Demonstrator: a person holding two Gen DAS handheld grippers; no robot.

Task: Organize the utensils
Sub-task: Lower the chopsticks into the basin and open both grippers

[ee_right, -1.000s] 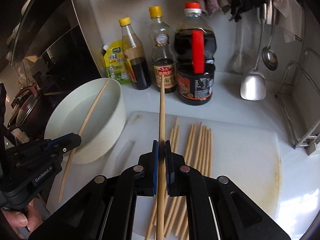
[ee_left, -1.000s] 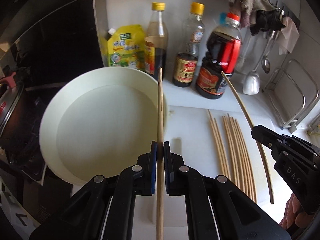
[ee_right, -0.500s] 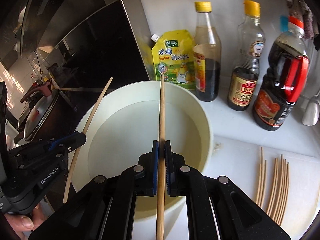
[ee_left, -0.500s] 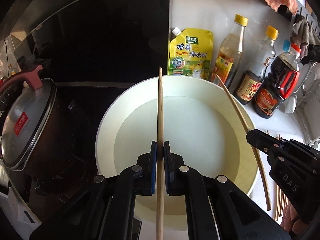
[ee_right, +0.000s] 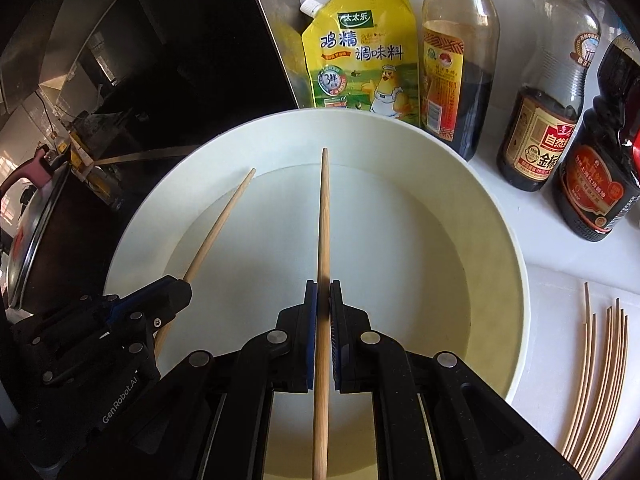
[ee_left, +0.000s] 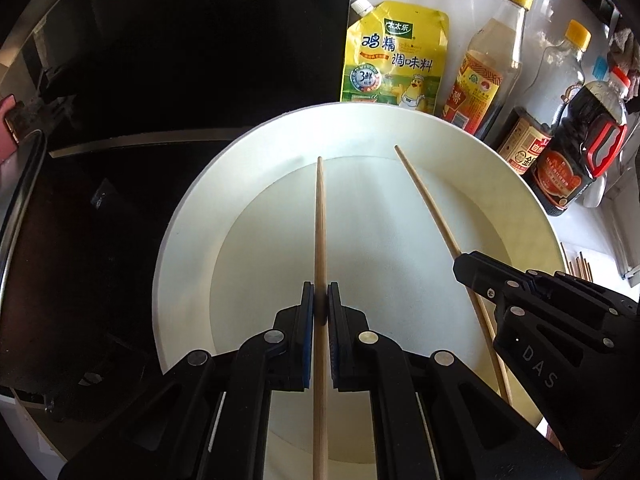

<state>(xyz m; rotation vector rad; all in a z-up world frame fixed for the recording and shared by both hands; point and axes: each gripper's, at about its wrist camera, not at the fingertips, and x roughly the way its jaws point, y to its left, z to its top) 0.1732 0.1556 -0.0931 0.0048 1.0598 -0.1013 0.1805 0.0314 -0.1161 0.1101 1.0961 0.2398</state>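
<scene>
Black right gripper (ee_right: 323,304) clamped on wooden chopstick (ee_right: 322,240), over round white bowl (ee_right: 508,264); loose chopsticks (ee_right: 600,376) at right.

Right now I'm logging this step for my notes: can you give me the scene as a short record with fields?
left gripper: shut on left chopstick
right gripper: shut on right chopstick
both chopsticks: tips over white bowl
bowl contents: no chopsticks lying inside
loose chopsticks: on the white board right of the bowl
behind bowl: yellow seasoning pouch, sauce bottles

Bright daylight, sharp focus, dark fisheye-warped edges, soft shadows.
</scene>
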